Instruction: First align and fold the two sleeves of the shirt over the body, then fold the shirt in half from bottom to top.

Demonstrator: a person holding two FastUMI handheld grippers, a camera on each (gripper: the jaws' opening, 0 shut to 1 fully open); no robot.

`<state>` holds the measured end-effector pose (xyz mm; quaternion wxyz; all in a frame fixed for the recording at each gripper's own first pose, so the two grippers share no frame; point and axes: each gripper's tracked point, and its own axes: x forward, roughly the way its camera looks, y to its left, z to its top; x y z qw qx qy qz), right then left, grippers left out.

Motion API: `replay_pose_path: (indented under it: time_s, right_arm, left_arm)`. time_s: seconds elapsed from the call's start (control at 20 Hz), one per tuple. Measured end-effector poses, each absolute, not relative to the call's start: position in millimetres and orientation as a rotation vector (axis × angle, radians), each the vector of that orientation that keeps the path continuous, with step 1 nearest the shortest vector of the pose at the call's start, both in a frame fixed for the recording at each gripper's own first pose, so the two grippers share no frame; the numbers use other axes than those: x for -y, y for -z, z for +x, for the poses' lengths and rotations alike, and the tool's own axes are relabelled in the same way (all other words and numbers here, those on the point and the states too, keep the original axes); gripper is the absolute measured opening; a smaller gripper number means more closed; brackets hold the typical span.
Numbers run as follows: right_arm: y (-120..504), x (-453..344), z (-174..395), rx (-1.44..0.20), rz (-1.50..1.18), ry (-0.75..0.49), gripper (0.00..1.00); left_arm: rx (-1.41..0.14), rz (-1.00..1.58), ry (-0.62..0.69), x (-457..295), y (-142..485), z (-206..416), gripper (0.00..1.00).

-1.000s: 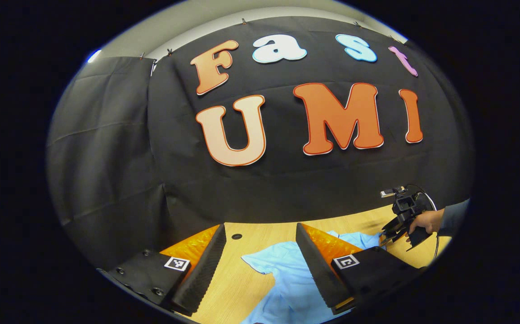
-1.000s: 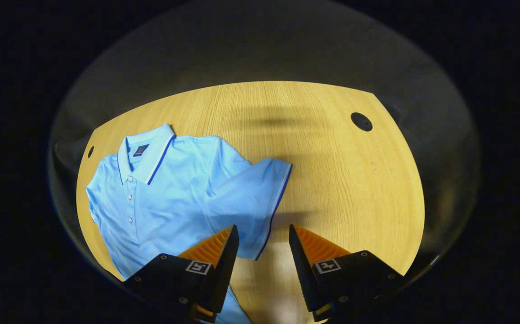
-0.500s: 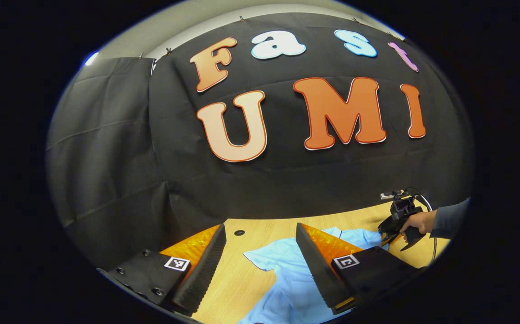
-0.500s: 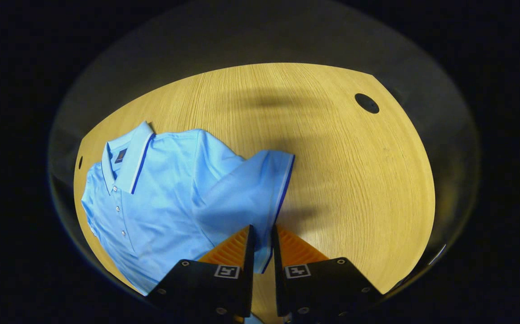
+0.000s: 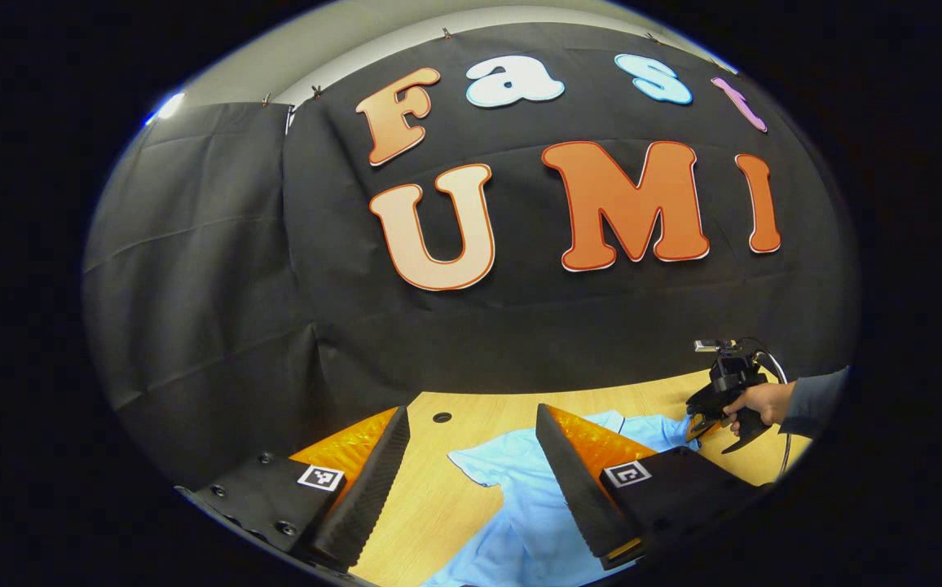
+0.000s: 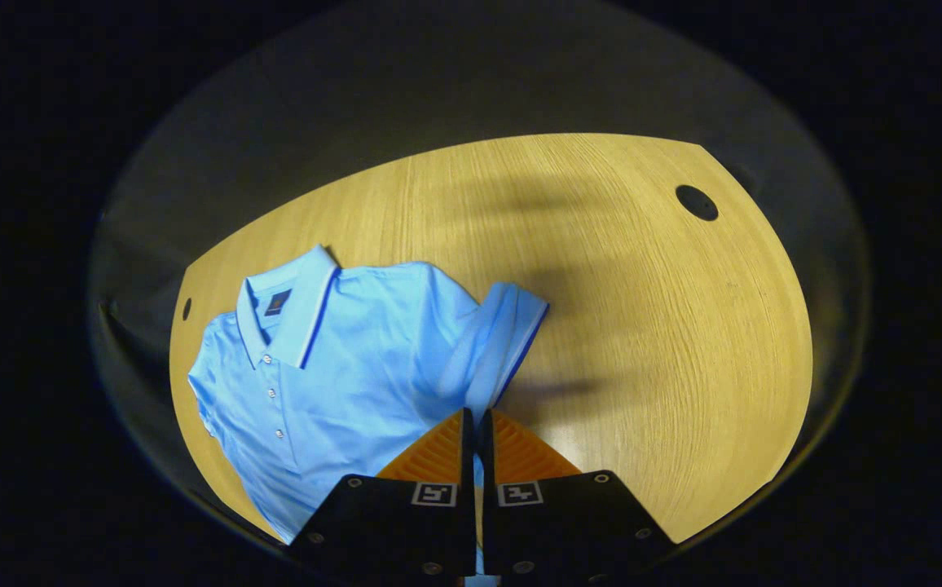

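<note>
Closed since a second ago: the jaws of the right gripper point(image 6: 472, 428), formerly spread at either side of the sleeve's banded edge, are now pressed together on that edge, with a strip of blue cloth pinched between them. Sleeve point(image 6: 497, 346): lifted and bunched into a narrow upright fold where it lay flat before, its dark trim running down into the jaws. Judgement: the grasp for the first sleeve fold has been made; the carry over the body is not yet done.

Left gripper point(image 5: 471, 481): jaws spread wide, nothing between them, held above the counter over the near left part of the shirt; little change from the earlier frames.

Shirt point(image 6: 341, 367): light blue polo, laid face up on the left half of the counter point(image 6: 642, 326), collar point(image 6: 288, 306) toward the far side, placket buttons visible.

Other sleeve point(image 5: 483, 465): seen in the left gripper view, lying out flat on the wood, not yet folded.

Hand point(image 5: 756, 401) with a dark cuff: noted at far right in the left gripper view, holding the right gripper at the shirt's edge.

Hidden or unclear: the shirt's hem is cut off behind the gripper bodies in both views; how much cloth is held inside the right jaws cannot be told; the sleeve's underside is not visible.
</note>
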<state>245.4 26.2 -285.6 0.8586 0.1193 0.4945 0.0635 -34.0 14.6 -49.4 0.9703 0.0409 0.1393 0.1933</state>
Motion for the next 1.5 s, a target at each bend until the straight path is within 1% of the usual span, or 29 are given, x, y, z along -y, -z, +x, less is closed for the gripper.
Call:
replay_pose_path:
  time_s: [0.05, 0.1, 0.4, 0.55, 0.7, 0.8, 0.9, 0.95, 1.0, 1.05, 1.2, 1.25, 1.3, 1.35, 1.4, 1.45, 1.5]
  right_arm:
    - [277.2, -33.7, 245.6, -1.029, 0.270, -0.160, 0.09]
    - [271.5, -40.4, 245.8, -1.022, 0.282, -0.180, 0.04]
    - [239.3, -79.3, 243.0, -0.953, 0.299, -0.264, 0.04]
    - [234.6, -101.9, 236.8, -0.942, 0.277, -0.296, 0.04]
    - [236.6, -119.2, 235.7, -0.937, 0.268, -0.251, 0.05]
    - [238.7, -138.4, 231.8, -0.948, 0.282, -0.255, 0.06]
    - [237.2, -149.5, 231.2, -0.941, 0.296, -0.241, 0.09]
    - [233.0, -154.1, 232.2, -0.929, 0.304, -0.236, 0.12]
    - [229.6, -158.0, 229.1, -0.928, 0.312, -0.239, 0.14]
    - [226.7, -159.4, 224.9, -0.929, 0.318, -0.239, 0.17]
    - [216.5, -147.2, 218.8, -0.896, 0.274, -0.203, 0.17]
    - [210.8, -141.1, 216.9, -0.882, 0.256, -0.190, 0.17]
    - [207.2, -136.4, 213.8, -0.866, 0.246, -0.175, 0.18]
    - [200.7, -133.1, 211.8, -0.841, 0.245, -0.166, 0.24]
    - [194.7, -128.3, 208.3, -0.817, 0.243, -0.156, 0.22]
    - [188.6, -123.3, 204.3, -0.792, 0.235, -0.140, 0.37]
    - [183.5, -118.0, 199.7, -0.773, 0.225, -0.124, 0.41]
  left_arm:
    - [-0.279, 0.086, -0.391, -15.2, 49.1, -35.6, 1.00]
    - [-0.274, 0.090, -0.391, -16.2, 46.9, -35.4, 1.00]
    - [-0.265, 0.066, -0.352, -22.2, 51.7, -28.3, 1.00]
    - [-0.267, 0.038, -0.329, -31.9, 61.7, -21.7, 1.00]
    - [-0.262, 0.005, -0.281, -50.5, 76.8, -6.0, 1.00]
    - [-0.274, -0.020, -0.235, -61.9, 92.2, 10.5, 1.00]
    - [-0.300, -0.065, -0.183, -72.7, 110.6, 24.5, 1.00]
    - [-0.308, -0.084, -0.163, -79.0, 117.5, 32.6, 1.00]
    - [-0.318, -0.097, -0.142, -84.5, 123.0, 38.7, 1.00]
    - [-0.329, -0.102, -0.130, -91.1, 129.5, 45.1, 1.00]
    - [-0.389, -0.147, -0.088, -110.6, 155.9, 65.2, 1.00]
    - [-0.410, -0.176, -0.074, -115.4, 166.6, 73.8, 0.97]
    - [-0.435, -0.201, -0.064, -121.0, 178.0, 80.4, 1.00]
    - [-0.472, -0.218, -0.052, -127.0, 191.7, 85.6, 0.99]
    - [-0.524, -0.229, -0.031, -127.1, 211.3, 93.8, 0.97]
    - [-0.600, -0.228, -0.011, -128.3, 231.8, 96.6, 0.97]
    - [-0.661, -0.223, 0.005, -124.3, 247.8, 100.4, 0.98]
